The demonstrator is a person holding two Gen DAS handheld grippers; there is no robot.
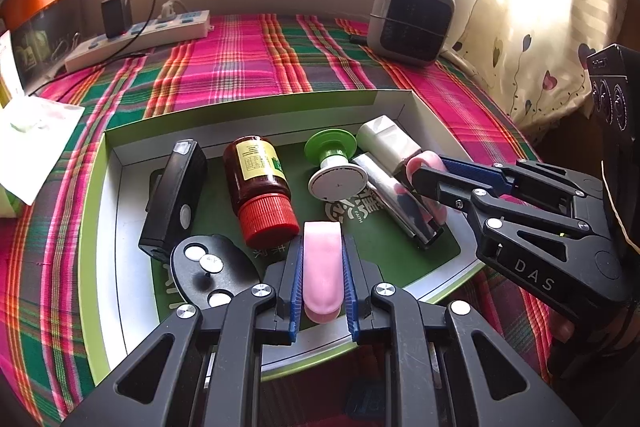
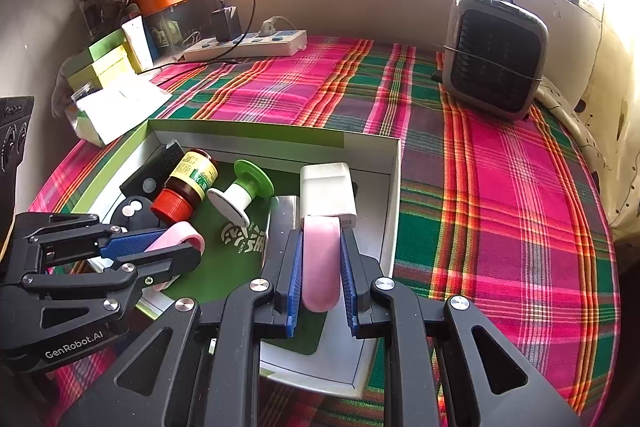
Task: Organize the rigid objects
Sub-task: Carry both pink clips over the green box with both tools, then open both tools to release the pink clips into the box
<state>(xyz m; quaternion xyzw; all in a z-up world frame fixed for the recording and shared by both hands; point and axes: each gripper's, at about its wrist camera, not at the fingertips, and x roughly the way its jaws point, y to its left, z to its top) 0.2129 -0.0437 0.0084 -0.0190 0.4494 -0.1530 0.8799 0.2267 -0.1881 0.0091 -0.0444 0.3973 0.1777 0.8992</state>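
Left gripper [image 1: 322,273] is clamping a pink ring [image 1: 322,269] over the near part of the green box [image 1: 96,227] while right gripper [image 2: 320,267] is clamping a second pink ring [image 2: 320,261] beside the white block [image 2: 328,193], with bottle [image 1: 258,183], spool [image 1: 334,167] and black case [image 1: 174,195] lying inside.

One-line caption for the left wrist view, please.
Left gripper and right gripper each clamp a pink roll over a box holding a red-capped bottle.
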